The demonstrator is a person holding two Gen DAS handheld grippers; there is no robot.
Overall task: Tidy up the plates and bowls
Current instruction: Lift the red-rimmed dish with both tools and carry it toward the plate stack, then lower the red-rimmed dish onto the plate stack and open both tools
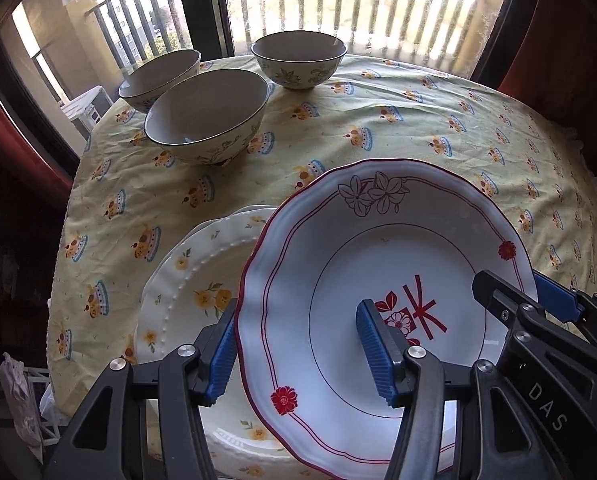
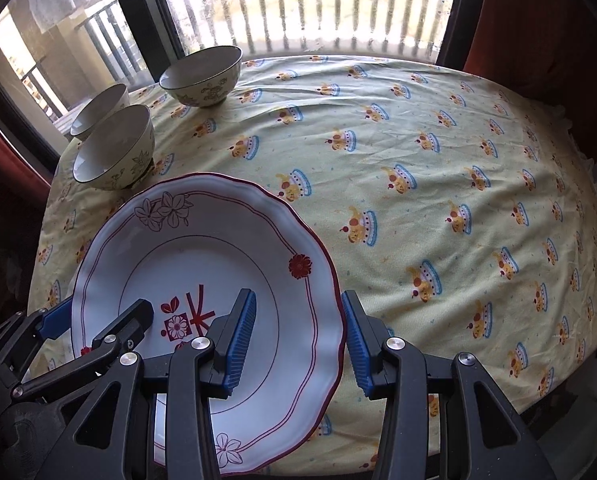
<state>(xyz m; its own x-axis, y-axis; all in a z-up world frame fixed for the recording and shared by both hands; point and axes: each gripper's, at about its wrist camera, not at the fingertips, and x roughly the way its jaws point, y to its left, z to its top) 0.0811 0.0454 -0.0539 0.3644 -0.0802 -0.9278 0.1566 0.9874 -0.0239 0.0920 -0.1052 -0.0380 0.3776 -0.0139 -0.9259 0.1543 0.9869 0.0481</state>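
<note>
Got the red-rimmed plate [image 1: 378, 280] clamped by both sides: my left gripper [image 1: 298, 354] pinches its left rim, my right gripper [image 2: 300, 344] its right rim. It's above the yellow-flowered plates [image 1: 194, 280], three bowls [image 1: 208, 116] farther back on the bench [image 2: 418, 160].

Daylight flooded in through the window [image 1: 362, 4] behind the worktop [image 1: 398, 128], blowing the glass out to near white while the corners fell into deep shadow, the fisheye bent every edge into curves, and the picture stayed sharp with soft glare on the tablecloth [image 2: 418, 152].
</note>
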